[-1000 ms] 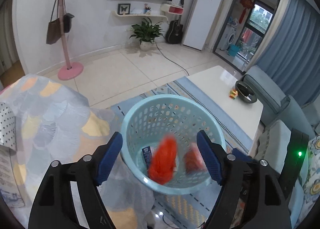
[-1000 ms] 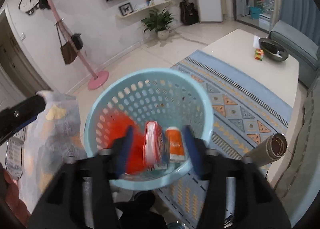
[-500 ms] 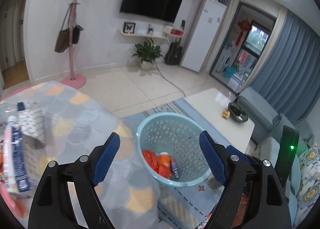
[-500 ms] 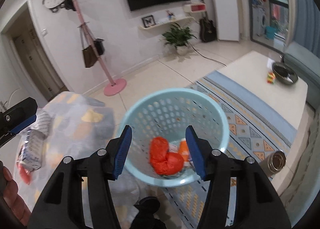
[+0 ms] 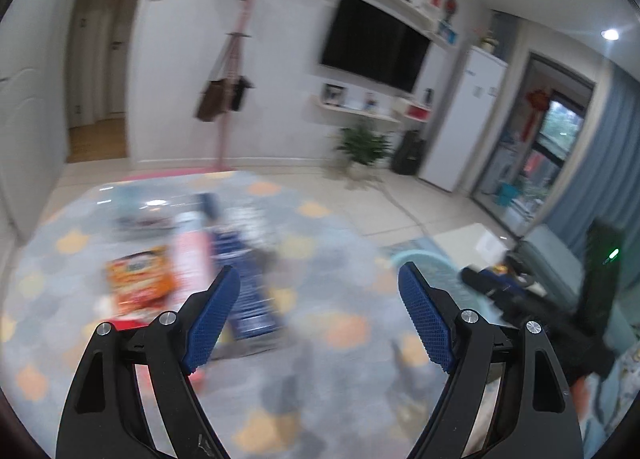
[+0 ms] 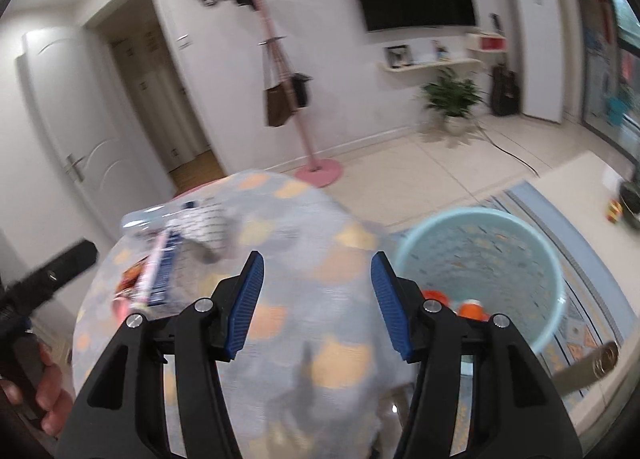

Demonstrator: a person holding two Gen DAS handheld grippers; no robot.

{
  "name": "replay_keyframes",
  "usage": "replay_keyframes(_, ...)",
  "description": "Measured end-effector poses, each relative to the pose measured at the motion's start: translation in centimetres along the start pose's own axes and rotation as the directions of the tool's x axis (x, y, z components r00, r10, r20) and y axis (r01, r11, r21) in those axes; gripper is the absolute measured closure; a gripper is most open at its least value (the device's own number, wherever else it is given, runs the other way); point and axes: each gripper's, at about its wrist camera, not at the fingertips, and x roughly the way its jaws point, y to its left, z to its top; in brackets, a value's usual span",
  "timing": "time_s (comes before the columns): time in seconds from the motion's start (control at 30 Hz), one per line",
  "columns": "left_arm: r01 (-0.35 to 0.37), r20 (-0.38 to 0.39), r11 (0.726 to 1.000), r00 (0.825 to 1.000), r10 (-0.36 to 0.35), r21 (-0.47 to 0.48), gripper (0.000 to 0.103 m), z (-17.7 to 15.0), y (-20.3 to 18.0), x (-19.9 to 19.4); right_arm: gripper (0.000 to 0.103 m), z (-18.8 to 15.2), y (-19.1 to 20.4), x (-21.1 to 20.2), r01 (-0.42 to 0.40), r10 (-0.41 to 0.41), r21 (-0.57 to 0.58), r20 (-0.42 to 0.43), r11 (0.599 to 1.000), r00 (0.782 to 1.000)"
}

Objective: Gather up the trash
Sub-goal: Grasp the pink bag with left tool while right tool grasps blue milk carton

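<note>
Left claw (image 5: 320, 311) empty; wrappers (image 5: 140, 279) on table (image 5: 340, 379) motion-blurred, unreadable.

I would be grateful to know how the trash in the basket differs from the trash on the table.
The basket trash is orange and sits low inside, partly hidden. The table trash includes an orange packet plus blue and white wrappers, spread flat in the open. Neither gripper holds any of it.

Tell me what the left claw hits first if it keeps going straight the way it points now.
Probably the patterned tablecloth, on a bare patch between the pads. The open left claw holds nothing. The blurred blue packet lies just left of that line; depth is unclear.
</note>
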Motion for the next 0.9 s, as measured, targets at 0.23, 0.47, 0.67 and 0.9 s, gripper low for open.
replay_keyframes(0.23, -0.058, -0.055, 0.997, 0.997, 0.056, -0.044, 0.023, -2.0, 7.3, -1.7, 0.051, 0.1, 7.9, 3.2, -0.078, 0.073, -0.110, -0.049, 0.991, 0.996)
replay_keyframes(0.47, -0.040, -0.170, 0.999, 0.985, 0.035, -0.029, 0.023, -5.1, 10.7, 0.2, 0.051, 0.0, 13.4, 7.4, -0.143, 0.124, -0.146, -0.137, 0.979, 0.983)
replay_keyframes(0.67, -0.020, -0.221, 0.999, 0.975, 0.013, -0.029, 0.023, -6.9, 11.3, 1.9, 0.051, -0.9, 16.0, 10.4, -0.133, 0.099, -0.167, -0.198, 0.977, 0.975)
replay_keyframes(0.9, 0.008, -0.229, 0.999, 0.973, -0.018, -0.045, 0.025, -7.3, 10.9, 3.1, 0.051, -1.8, 16.9, 12.7, -0.098, 0.051, -0.192, -0.233, 0.977, 0.971)
